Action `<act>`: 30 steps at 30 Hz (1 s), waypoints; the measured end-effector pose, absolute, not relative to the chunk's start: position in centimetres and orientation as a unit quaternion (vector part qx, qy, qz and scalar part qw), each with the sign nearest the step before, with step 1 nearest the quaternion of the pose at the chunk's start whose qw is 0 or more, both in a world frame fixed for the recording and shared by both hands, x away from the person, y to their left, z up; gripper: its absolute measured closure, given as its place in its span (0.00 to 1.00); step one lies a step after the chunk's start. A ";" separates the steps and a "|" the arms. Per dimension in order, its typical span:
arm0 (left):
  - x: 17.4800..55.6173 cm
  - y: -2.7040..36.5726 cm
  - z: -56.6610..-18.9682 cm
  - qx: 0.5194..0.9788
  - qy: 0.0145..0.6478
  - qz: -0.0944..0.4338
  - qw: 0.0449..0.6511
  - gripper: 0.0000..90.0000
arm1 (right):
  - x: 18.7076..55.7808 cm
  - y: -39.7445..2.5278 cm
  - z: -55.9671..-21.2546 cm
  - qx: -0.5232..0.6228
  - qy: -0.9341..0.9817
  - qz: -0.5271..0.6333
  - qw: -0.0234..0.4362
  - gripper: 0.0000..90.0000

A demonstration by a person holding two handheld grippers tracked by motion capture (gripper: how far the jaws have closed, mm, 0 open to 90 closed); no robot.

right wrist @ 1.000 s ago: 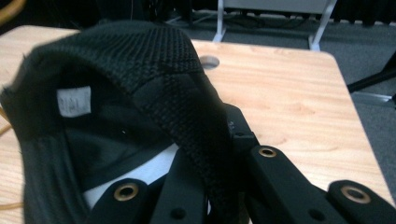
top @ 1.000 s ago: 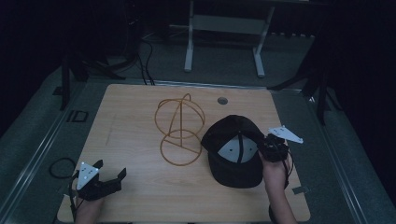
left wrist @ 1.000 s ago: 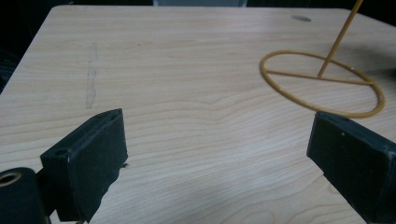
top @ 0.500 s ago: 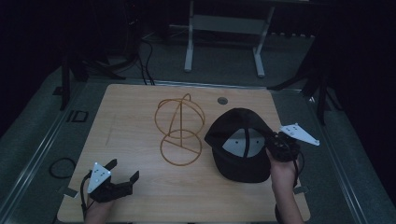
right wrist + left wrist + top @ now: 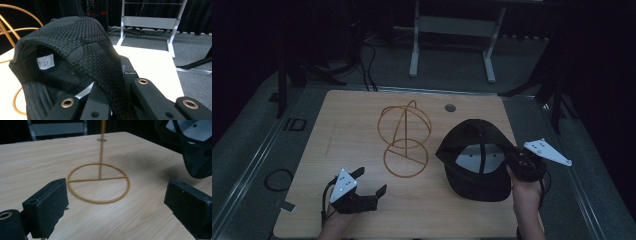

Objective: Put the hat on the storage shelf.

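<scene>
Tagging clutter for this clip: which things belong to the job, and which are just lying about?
In the job:
black cap, clamped by the right gripper
wire stand
left gripper, open

Lying about:
cable loop on the floor
metal frame behind the table

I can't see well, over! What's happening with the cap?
Right gripper shut on black mesh cap, lifting its rim. Left gripper open, empty. Gold wire stand beside cap.

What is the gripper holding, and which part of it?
The right gripper is shut on the black cap, pinching its back edge by the strap. The left gripper is open, holding nothing.
</scene>
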State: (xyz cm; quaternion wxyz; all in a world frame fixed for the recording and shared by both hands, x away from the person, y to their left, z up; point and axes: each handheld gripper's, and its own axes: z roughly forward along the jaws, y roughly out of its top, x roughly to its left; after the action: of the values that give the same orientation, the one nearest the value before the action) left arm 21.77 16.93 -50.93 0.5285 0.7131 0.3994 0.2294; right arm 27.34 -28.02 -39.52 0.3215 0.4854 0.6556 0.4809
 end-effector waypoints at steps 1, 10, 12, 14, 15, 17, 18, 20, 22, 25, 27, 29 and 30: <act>21.9 16.6 -50.8 0.716 0.396 0.228 0.528 0.06 | 27.2 -28.1 -39.5 0.484 0.656 0.482 0.321 0.99; 22.7 14.2 -49.9 0.733 0.374 0.224 0.522 0.08 | 26.3 -28.0 -40.1 0.478 0.660 0.487 0.315 0.99; 22.7 13.8 -49.6 0.734 0.369 0.224 0.524 0.08 | 26.1 -27.9 -40.3 0.475 0.663 0.487 0.313 0.99; 22.8 13.2 -49.3 0.735 0.364 0.221 0.528 0.08 | 26.0 -27.7 -40.4 0.473 0.666 0.486 0.311 0.99; 22.9 12.9 -49.1 0.739 0.359 0.217 0.528 0.08 | 25.9 -27.6 -40.5 0.472 0.668 0.486 0.309 0.99; 23.0 12.2 -48.9 0.743 0.351 0.218 0.526 0.08 | 25.7 -27.3 -40.7 0.470 0.670 0.488 0.305 0.99; 23.1 11.9 -48.7 0.744 0.347 0.217 0.528 0.09 | 25.7 -27.2 -40.8 0.470 0.670 0.488 0.304 0.99; 23.2 11.3 -48.4 0.745 0.339 0.216 0.532 0.11 | 25.5 -26.9 -40.9 0.467 0.671 0.490 0.301 0.99; 23.4 10.6 -48.0 0.749 0.331 0.214 0.533 0.12 | 25.4 -26.5 -41.0 0.463 0.674 0.492 0.297 0.98; 23.8 9.5 -47.6 0.754 0.321 0.211 0.533 0.13 | 25.2 -26.0 -41.1 0.456 0.679 0.494 0.294 0.98; 24.1 8.9 -47.4 0.757 0.314 0.211 0.532 0.14 | 25.0 -25.7 -41.1 0.451 0.681 0.497 0.292 0.98; 24.4 8.4 -47.3 0.758 0.312 0.212 0.533 0.15 | 24.8 -25.4 -41.1 0.448 0.684 0.498 0.288 0.98; 24.5 8.2 -47.2 0.758 0.312 0.208 0.534 0.16 | 24.7 -25.3 -41.1 0.445 0.686 0.499 0.287 0.98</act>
State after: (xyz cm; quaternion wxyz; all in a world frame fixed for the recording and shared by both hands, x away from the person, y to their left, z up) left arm 24.53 8.23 -47.20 0.5344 0.7575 0.3120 0.2081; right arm 24.74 -25.33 -41.11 0.2869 0.4454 0.6856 0.4993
